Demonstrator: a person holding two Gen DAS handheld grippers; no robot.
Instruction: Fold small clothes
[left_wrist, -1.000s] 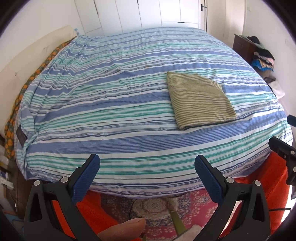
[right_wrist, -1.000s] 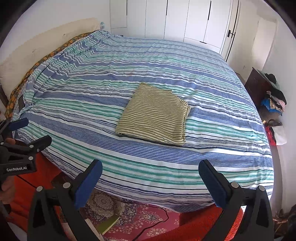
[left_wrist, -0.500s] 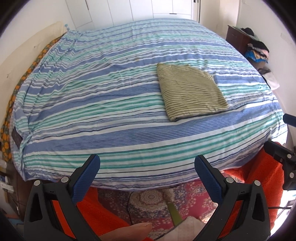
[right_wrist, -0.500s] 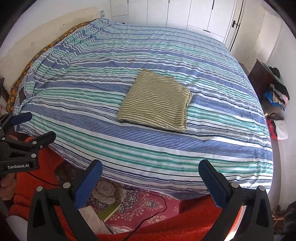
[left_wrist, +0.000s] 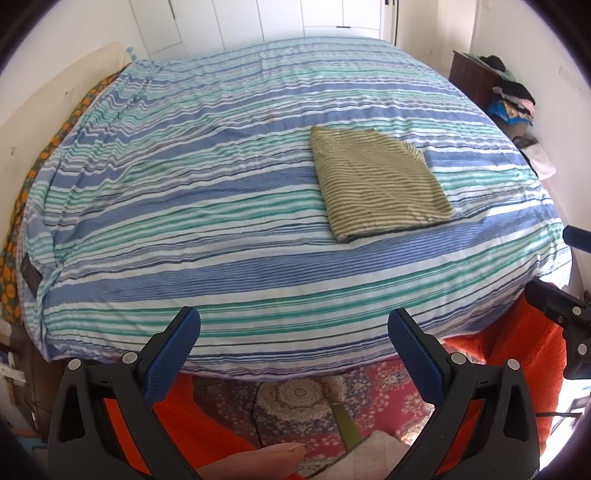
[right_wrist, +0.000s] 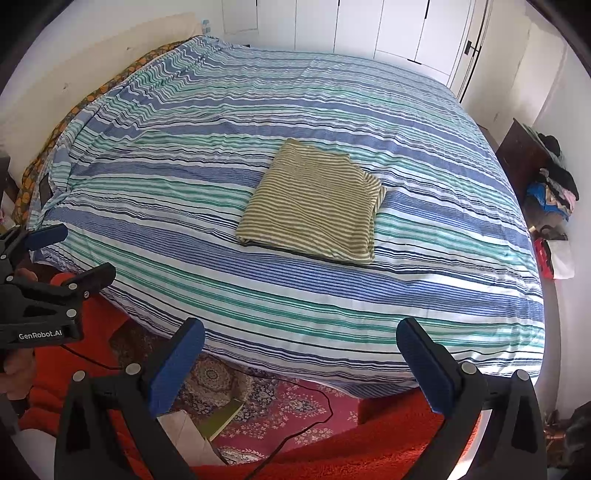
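An olive and white striped garment (left_wrist: 376, 182) lies folded into a flat rectangle on the striped bed (left_wrist: 184, 206); it also shows in the right wrist view (right_wrist: 312, 203). My left gripper (left_wrist: 293, 336) is open and empty, held off the bed's near edge, well short of the garment. My right gripper (right_wrist: 301, 347) is open and empty too, also back from the near edge. Each gripper shows at the side of the other's view: the right one (left_wrist: 565, 280) and the left one (right_wrist: 55, 258).
A patterned red rug (right_wrist: 277, 406) and orange cloth (left_wrist: 517, 354) lie on the floor below the bed edge. A dark dresser with piled clothes (right_wrist: 546, 177) stands at the right wall. White wardrobe doors (right_wrist: 369, 26) stand behind the bed.
Both grippers have drawn back and away from the bed, so more floor and rug shows below the edge. The folded garment has not moved.
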